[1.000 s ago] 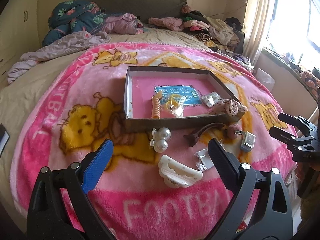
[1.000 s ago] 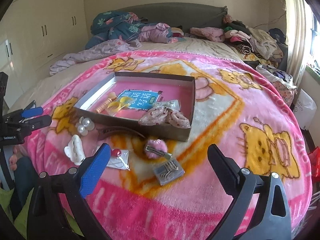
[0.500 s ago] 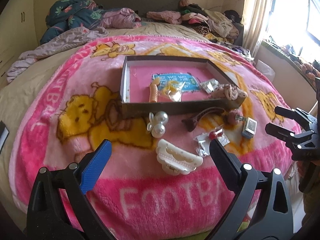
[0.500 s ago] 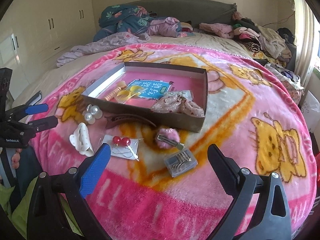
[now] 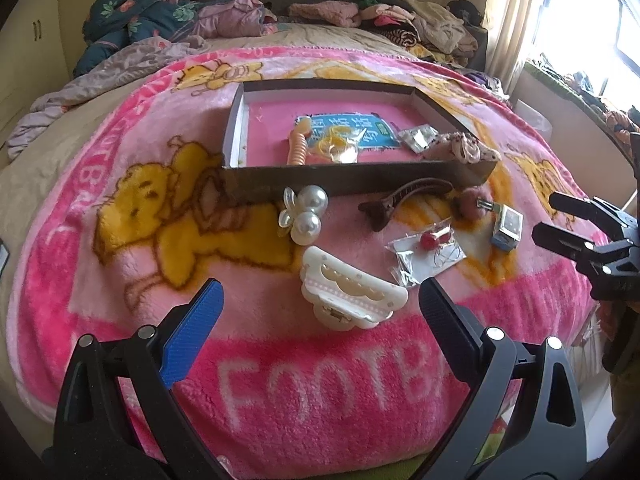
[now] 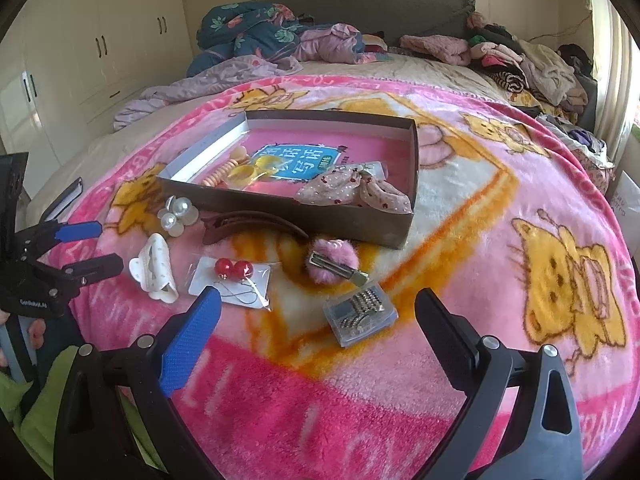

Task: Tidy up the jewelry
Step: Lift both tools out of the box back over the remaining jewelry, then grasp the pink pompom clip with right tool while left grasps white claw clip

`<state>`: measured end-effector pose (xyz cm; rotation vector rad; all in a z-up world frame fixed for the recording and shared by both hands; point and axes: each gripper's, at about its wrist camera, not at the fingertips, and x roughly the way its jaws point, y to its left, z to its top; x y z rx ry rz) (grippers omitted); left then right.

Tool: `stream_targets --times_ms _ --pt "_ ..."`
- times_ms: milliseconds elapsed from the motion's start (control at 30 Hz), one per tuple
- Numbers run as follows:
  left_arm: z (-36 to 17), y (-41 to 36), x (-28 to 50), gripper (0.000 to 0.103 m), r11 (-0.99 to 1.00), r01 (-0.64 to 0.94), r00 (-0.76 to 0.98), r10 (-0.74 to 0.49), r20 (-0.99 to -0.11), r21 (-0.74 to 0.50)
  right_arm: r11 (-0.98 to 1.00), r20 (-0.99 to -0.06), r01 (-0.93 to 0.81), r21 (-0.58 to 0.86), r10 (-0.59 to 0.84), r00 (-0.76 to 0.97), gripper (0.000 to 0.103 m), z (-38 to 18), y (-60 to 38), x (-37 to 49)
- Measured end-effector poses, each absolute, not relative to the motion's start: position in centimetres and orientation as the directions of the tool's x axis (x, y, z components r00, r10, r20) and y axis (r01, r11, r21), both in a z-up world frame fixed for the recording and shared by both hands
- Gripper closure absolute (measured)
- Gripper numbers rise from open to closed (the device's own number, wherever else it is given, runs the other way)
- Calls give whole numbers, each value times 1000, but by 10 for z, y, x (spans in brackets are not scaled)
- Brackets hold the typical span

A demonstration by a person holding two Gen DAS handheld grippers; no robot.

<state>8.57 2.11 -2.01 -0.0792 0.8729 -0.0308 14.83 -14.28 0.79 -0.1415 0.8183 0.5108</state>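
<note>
Fingers: left gripper (image 5: 318,308) and right gripper (image 6: 316,308) both spread apart, empty.
White claw clip (image 5: 352,300): scalloped, on blanket (image 5: 120,280) before box (image 5: 352,178).
Red earrings (image 6: 234,269): carded, bagged, before box.

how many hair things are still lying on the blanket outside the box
4: the pearl clip by the box's front wall, the white claw clip nearest the left tool, the brown barrette, and the pink pompom clip. None look hidden.

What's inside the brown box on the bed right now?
The brown box holds a peach spiral hair tie, yellow pieces, a silver packet and a dotted fabric bow. They partly cover a blue label.
</note>
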Motion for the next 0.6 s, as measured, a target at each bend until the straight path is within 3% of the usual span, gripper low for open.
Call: stream_targets --times_ms 600 --pt "-56 3 102 14 997 49 572 -73 -817 -54 868 -740 -488 90 386 551 9 -13 -147 172"
